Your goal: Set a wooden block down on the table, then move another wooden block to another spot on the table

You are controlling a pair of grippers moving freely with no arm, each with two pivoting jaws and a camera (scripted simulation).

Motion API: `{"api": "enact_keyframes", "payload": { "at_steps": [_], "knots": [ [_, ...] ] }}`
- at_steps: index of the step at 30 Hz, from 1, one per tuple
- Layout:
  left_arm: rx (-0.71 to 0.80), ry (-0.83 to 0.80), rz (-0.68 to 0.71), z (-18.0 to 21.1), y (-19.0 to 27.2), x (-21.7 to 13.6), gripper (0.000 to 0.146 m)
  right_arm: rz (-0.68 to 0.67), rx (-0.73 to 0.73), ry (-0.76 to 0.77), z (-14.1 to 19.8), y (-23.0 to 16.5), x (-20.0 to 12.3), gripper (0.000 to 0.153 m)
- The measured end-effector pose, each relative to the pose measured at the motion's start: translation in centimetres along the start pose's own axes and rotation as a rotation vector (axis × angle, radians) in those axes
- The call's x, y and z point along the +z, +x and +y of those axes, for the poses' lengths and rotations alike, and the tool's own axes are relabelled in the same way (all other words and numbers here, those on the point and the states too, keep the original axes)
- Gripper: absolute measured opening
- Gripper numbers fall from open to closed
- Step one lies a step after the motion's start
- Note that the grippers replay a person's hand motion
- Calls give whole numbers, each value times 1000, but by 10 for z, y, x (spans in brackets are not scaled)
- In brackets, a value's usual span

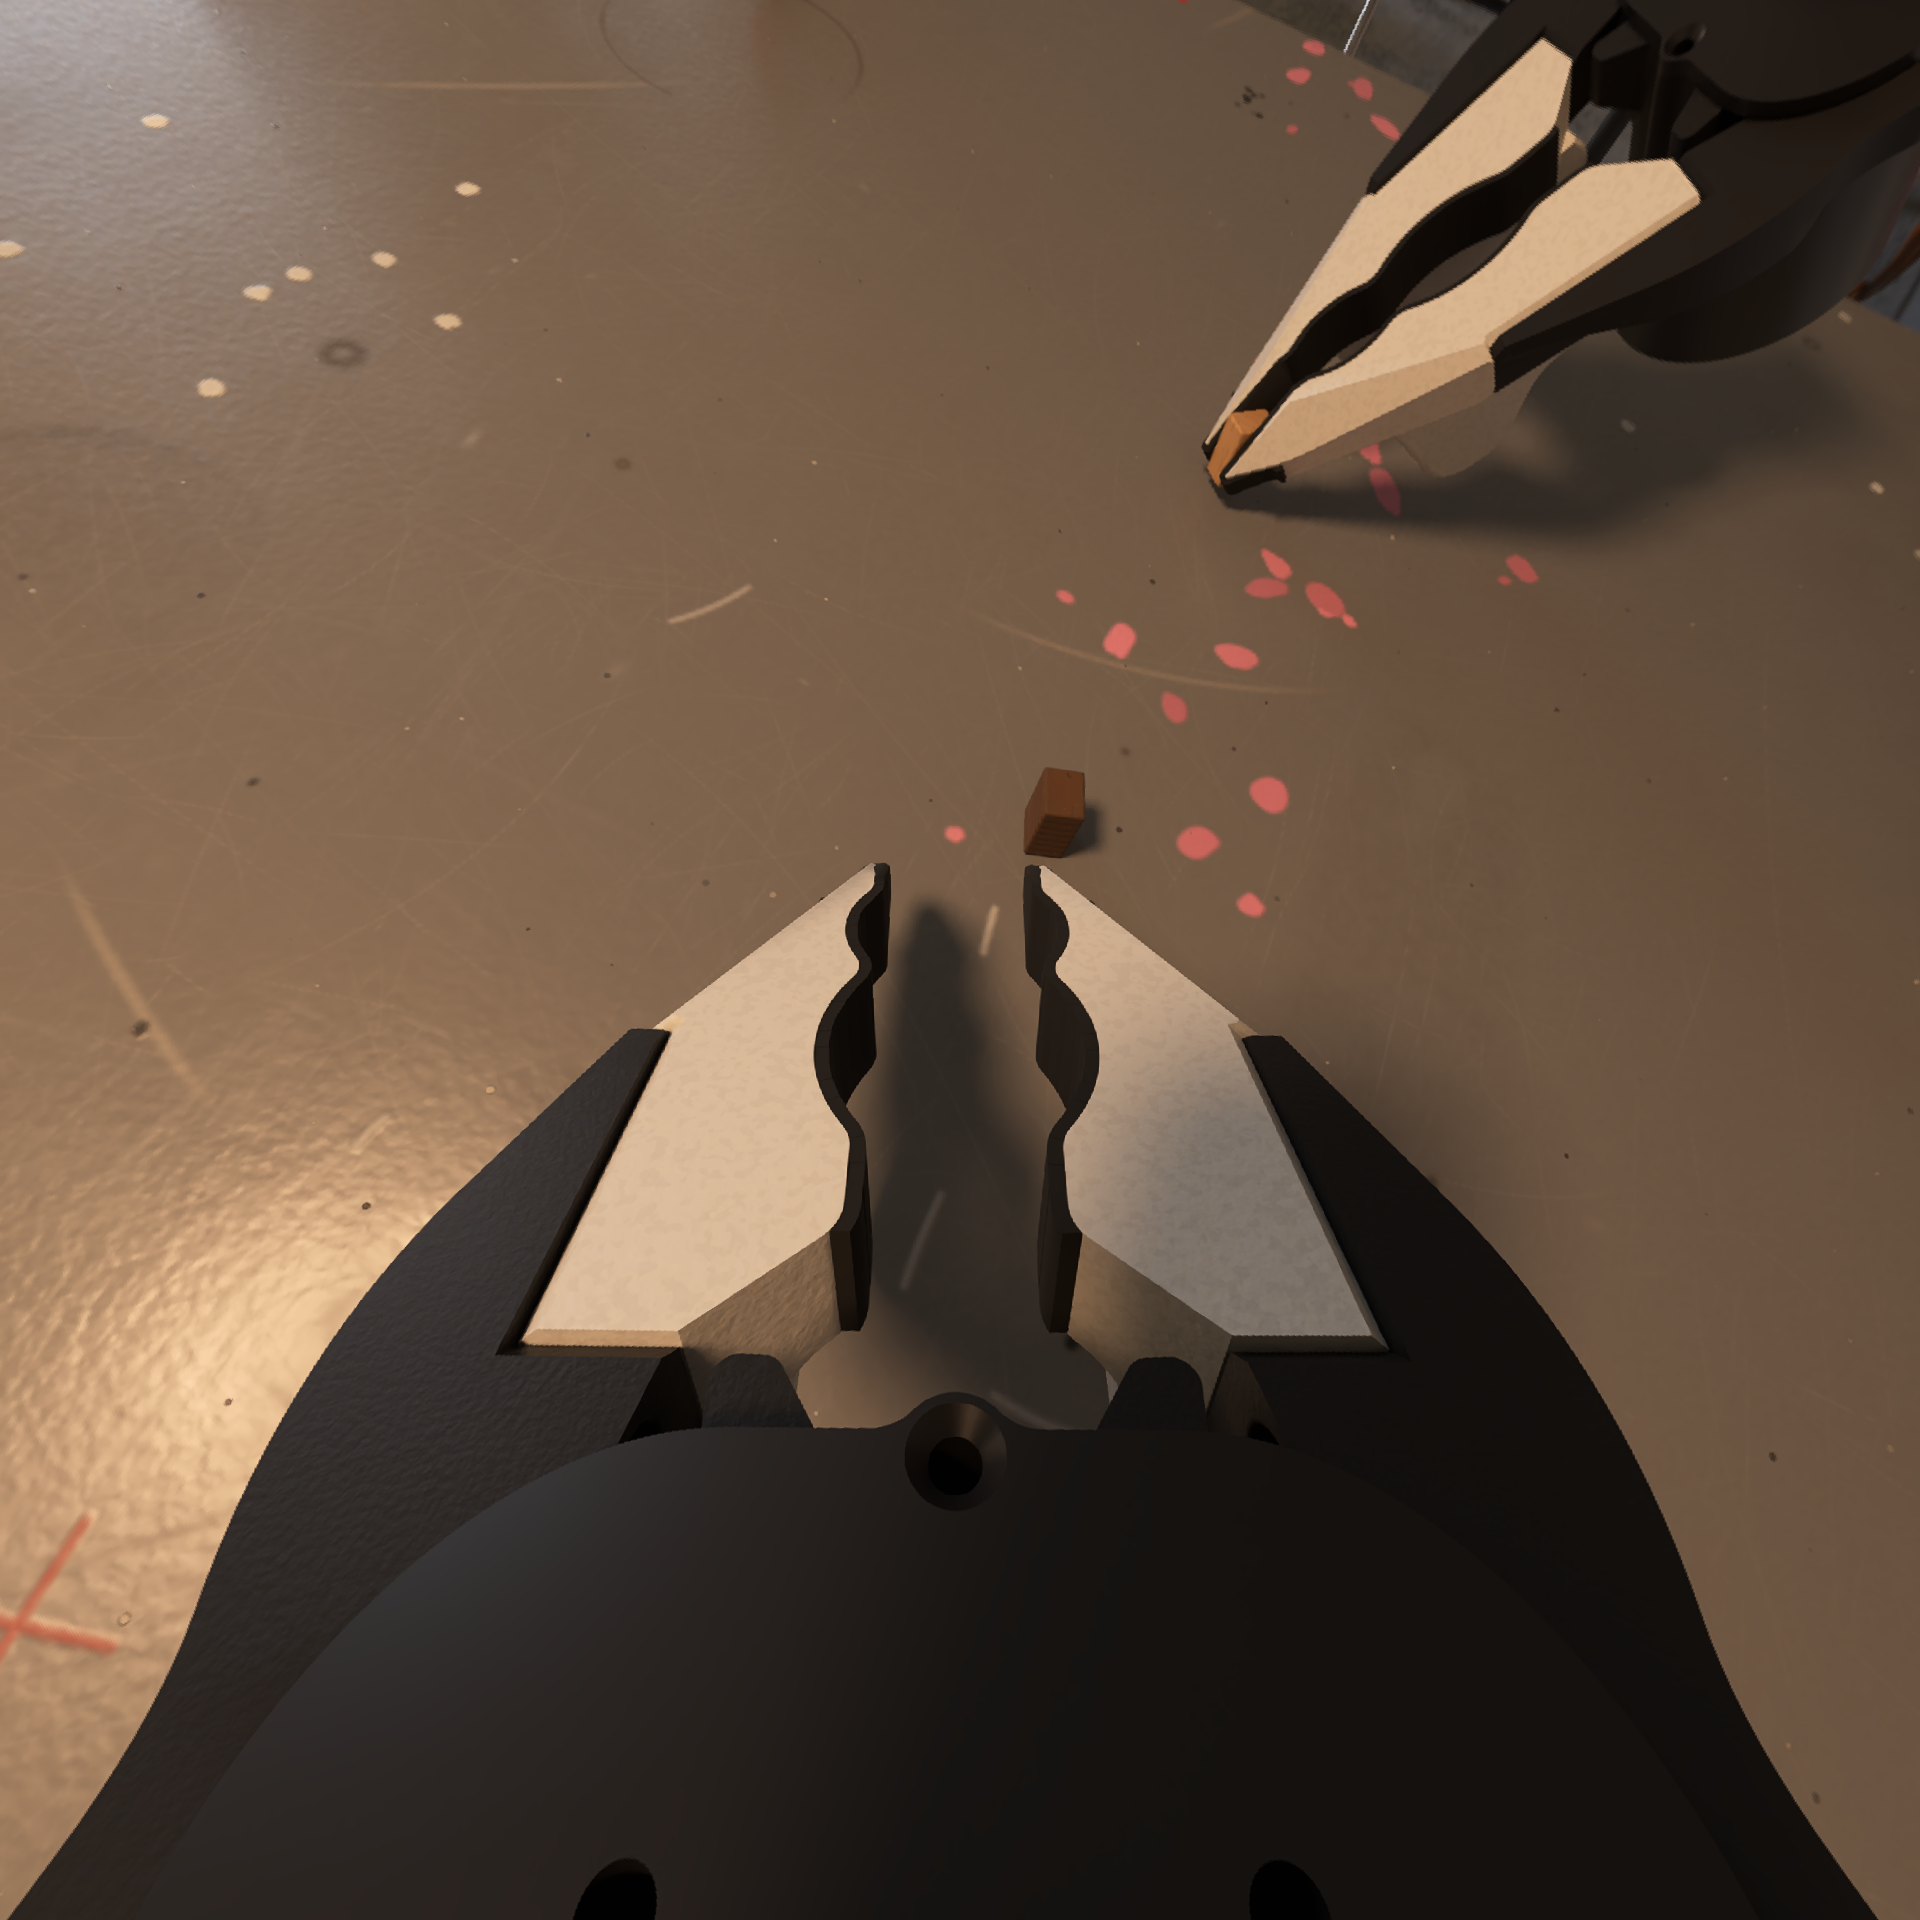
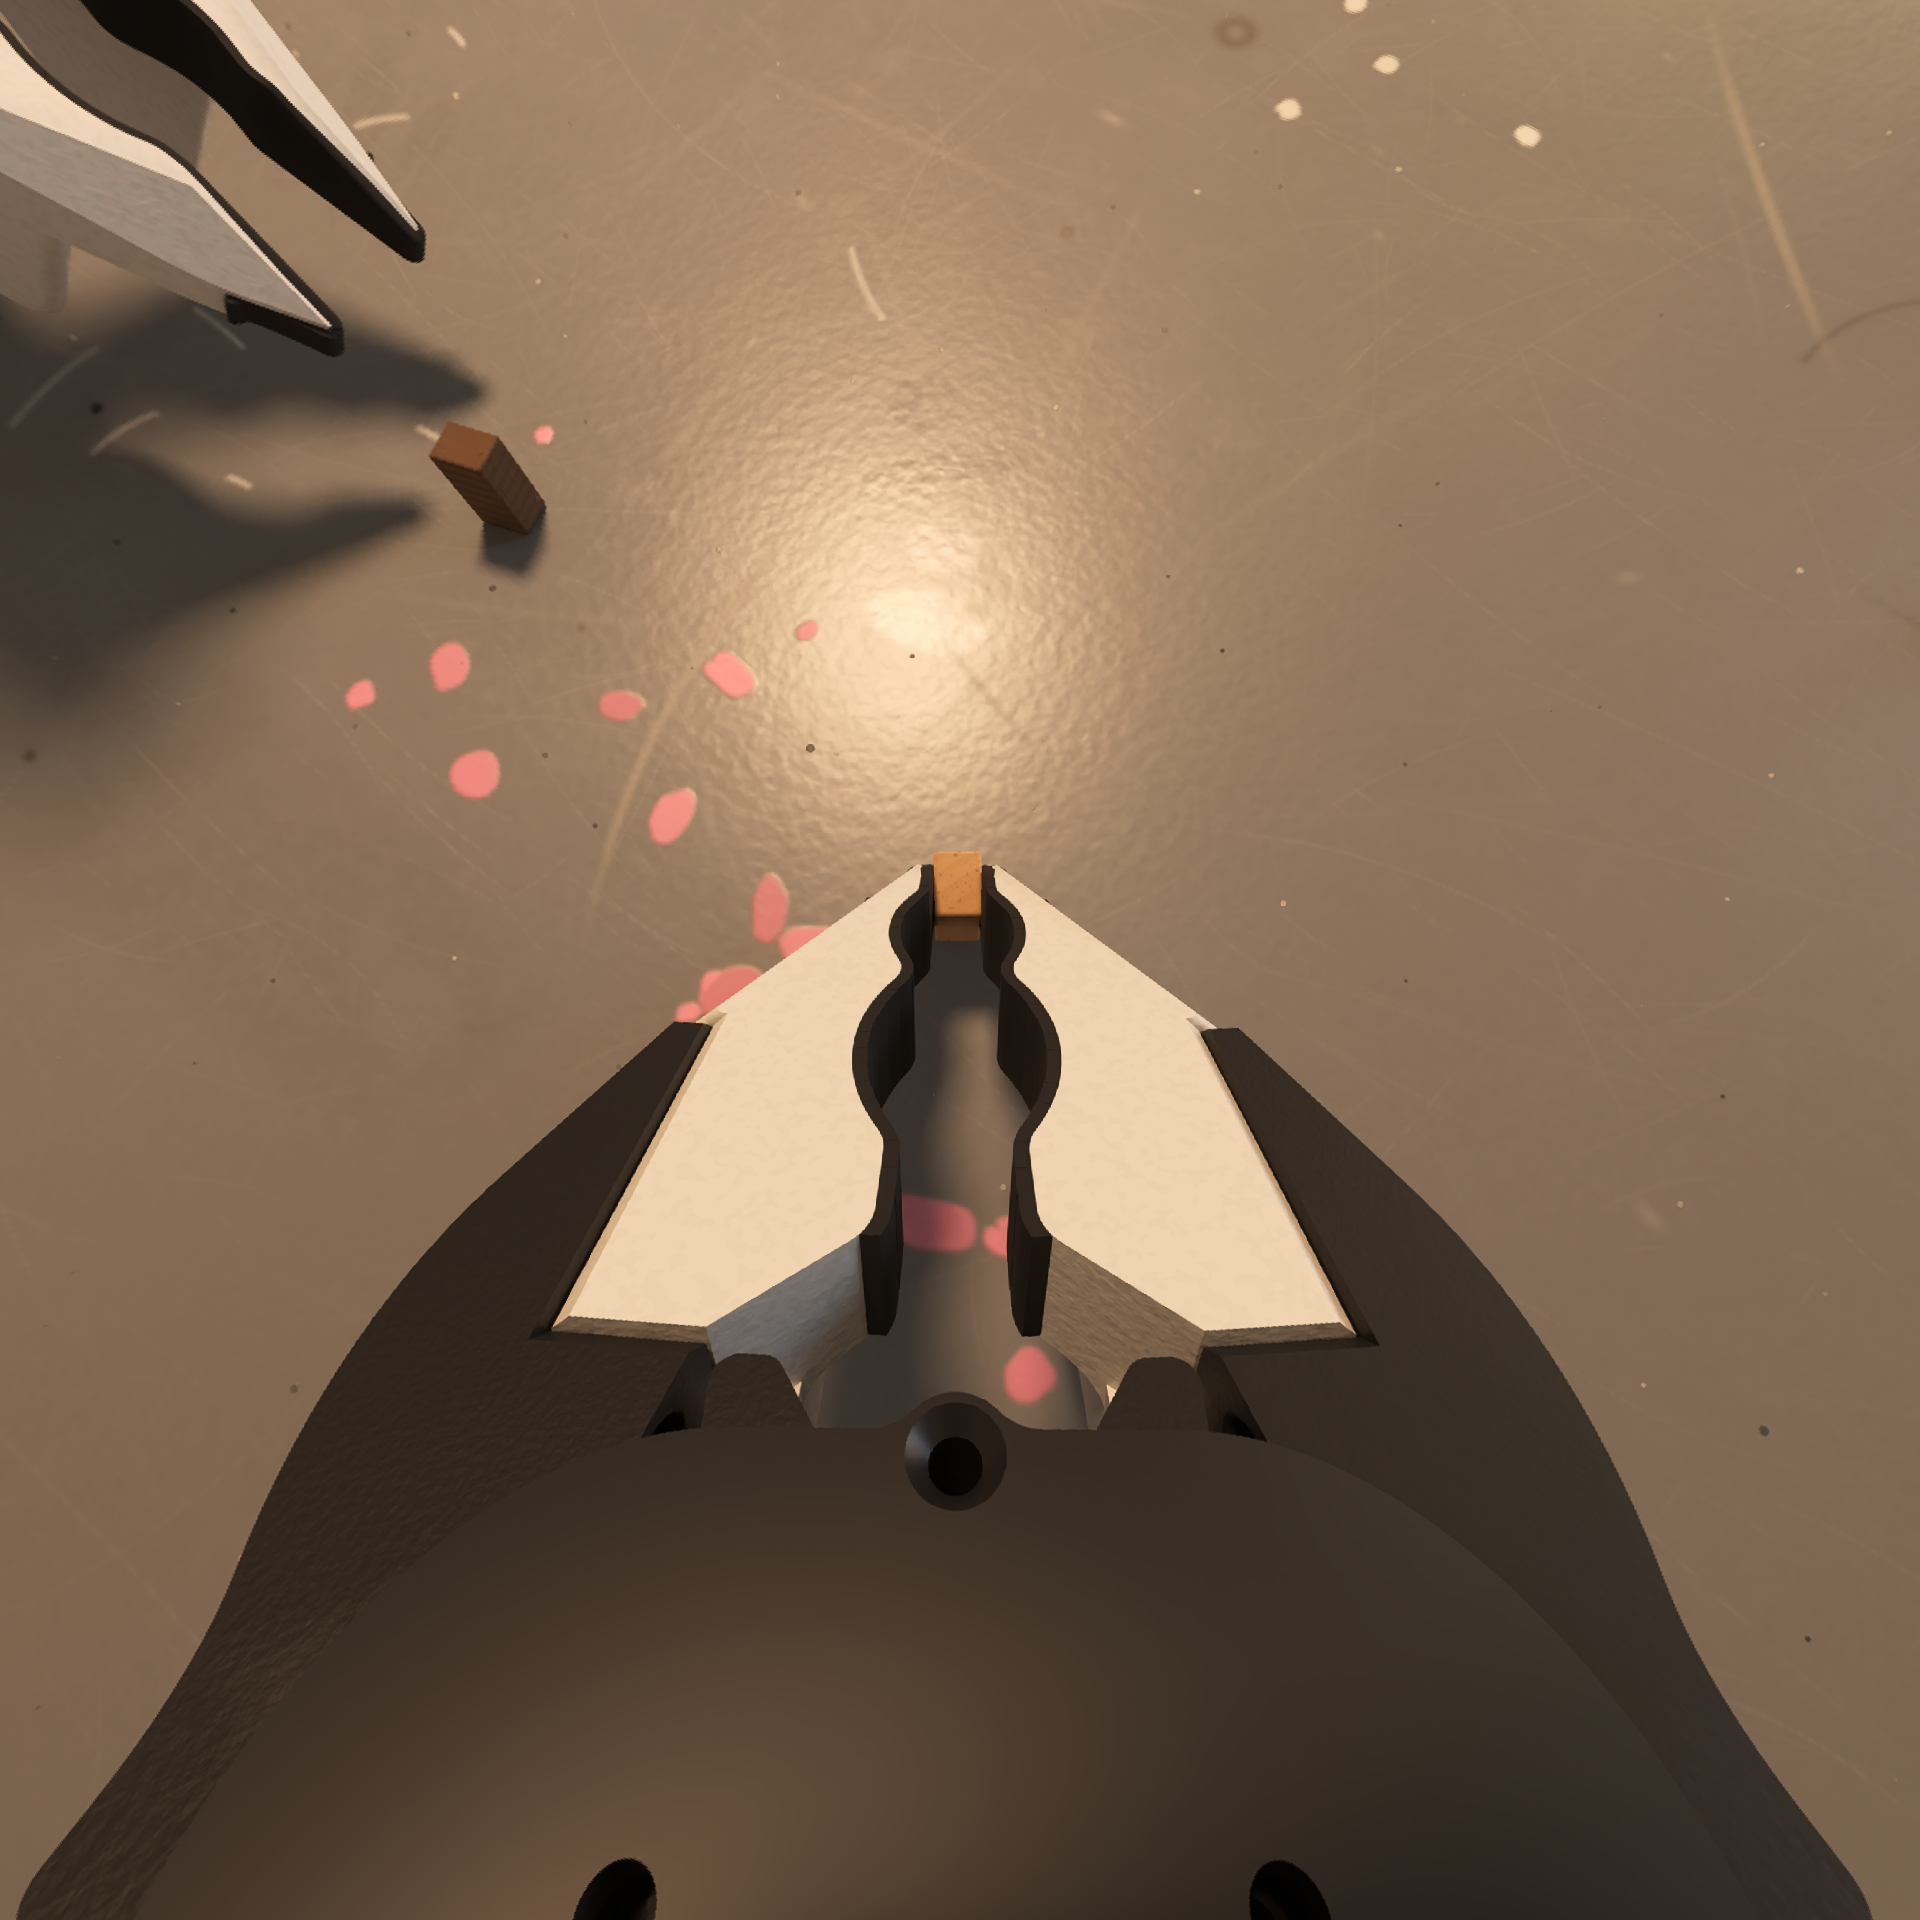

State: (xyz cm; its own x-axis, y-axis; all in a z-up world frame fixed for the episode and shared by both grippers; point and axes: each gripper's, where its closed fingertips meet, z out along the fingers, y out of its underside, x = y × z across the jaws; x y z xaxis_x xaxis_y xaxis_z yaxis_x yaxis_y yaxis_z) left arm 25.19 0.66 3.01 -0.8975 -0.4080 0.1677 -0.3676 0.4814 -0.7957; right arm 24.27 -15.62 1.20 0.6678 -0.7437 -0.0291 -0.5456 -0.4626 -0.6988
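1. Both tongs hover over the brown table (image 1: pixel 520 727): left gripper (image 1: pixel 956 873) gapes empty; right gripper (image 2: pixel 957 878) pinches a light wooden block (image 2: pixel 957 883) at its tips.
2. Just ahead of the left tips, a dark wooden block (image 1: pixel 1054 812) stands on the table among pink paint spots (image 1: pixel 1195 842).

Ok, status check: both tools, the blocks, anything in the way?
Left tool open, empty. Right tool shut on light wooden block, tips low near table. Dark wooden block on table just ahead of left tool. Path clear.
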Motion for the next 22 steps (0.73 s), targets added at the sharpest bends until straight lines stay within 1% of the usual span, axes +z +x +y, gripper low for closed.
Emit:
{"api": "enact_keyframes", "payload": {
  "at_steps": [5,7,8,9,11,13,15,17,19,22],
  "knots": [
    [13,-14,-10,4,4,0,25,15,-4,9,-2,1,1,8],
    [4,-9,-8,4,4,-1,25,27,11,75,-14,10,-7,24],
    [0,-8,-9,4,3,-1,25,53,23,123,-23,20,-11,29],
    [-3,-6,-9,4,3,-2,25,101,43,176,-32,36,-16,30],
    [-5,0,-12,3,1,-2,25,279,124,245,-40,80,-22,32],
    [-6,3,-13,2,-1,-3,25,453,214,230,-36,122,-20,33],
    [-4,4,-15,1,-3,-3,25,556,263,180,-29,148,-11,39],
    [0,2,-16,-1,-5,-4,25,616,279,126,-25,162,-3,41],
    [6,-3,-16,-1,-6,-5,25,647,262,89,-24,169,2,40],
    [9,-14,-20,0,-10,-7,25,613,292,33,-18,173,9,42]
  ]
}}
